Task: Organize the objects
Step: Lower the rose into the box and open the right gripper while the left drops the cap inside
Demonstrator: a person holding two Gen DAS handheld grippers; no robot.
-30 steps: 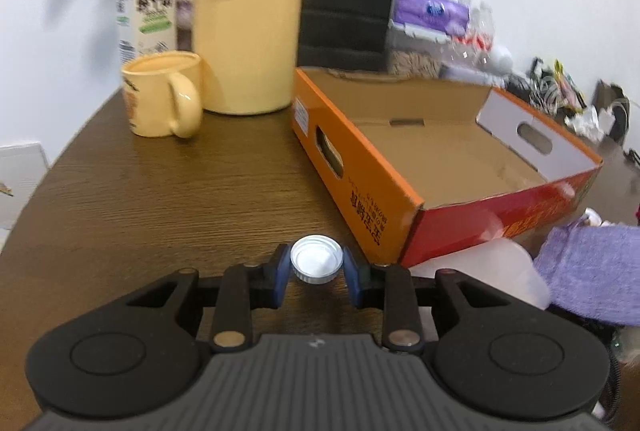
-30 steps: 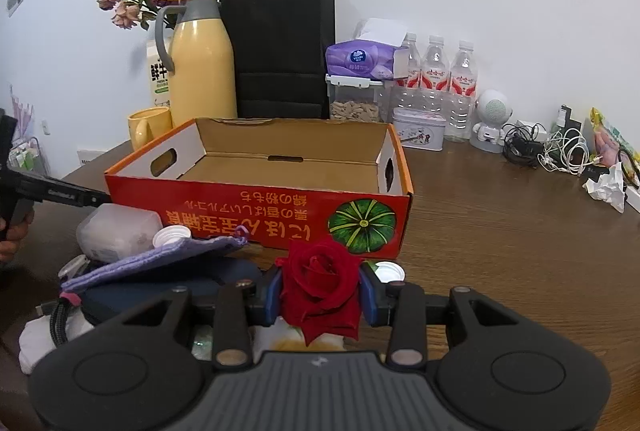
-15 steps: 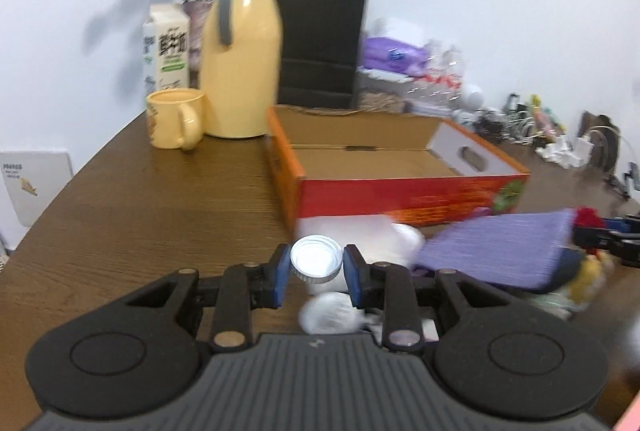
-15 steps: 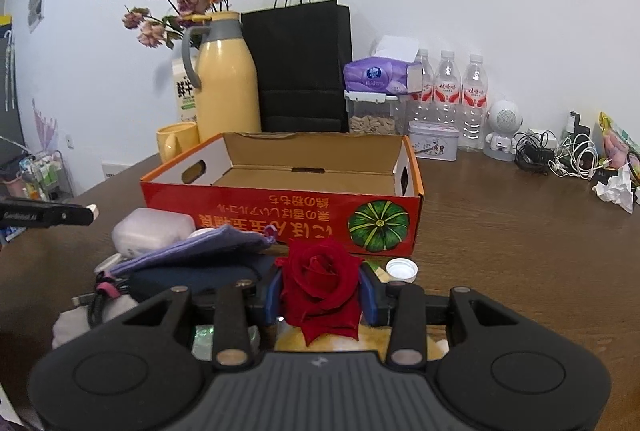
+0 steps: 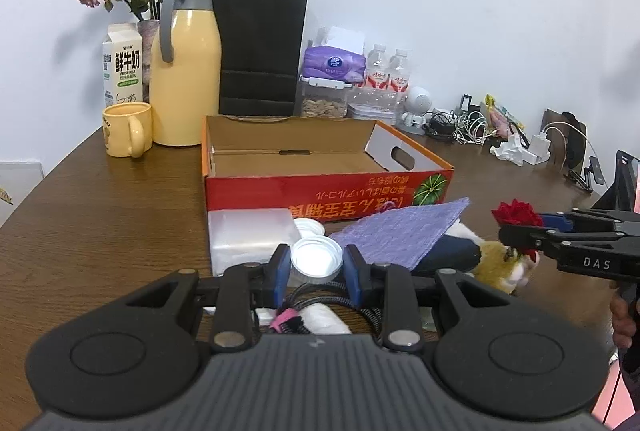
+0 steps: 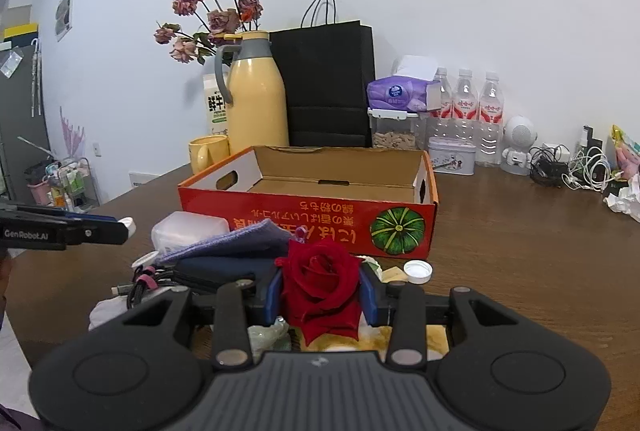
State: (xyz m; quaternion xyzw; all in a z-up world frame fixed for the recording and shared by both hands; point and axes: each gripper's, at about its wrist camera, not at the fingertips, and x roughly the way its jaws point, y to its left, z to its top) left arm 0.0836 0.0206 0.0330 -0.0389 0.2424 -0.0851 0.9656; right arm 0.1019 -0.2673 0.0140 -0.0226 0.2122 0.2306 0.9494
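Pads of the left hand-held gripper (image 5: 316, 267) are clamping a white cap (image 5: 317, 259); the right hand-held gripper (image 6: 320, 297) is gripping a red rose (image 6: 322, 283) near the box (image 6: 308, 207).

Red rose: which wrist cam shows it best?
Right wrist: the red rose fills the centre, clamped between the right gripper pads. Left wrist shows it only small, side-on, at the frame's right.

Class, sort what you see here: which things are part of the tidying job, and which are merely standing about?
In the job:
- white cap, in left gripper
- red rose, in right gripper
- orange cardboard box, empty
- purple cloth

Standing about:
- yellow flask
- yellow mug
- milk carton
- black paper bag
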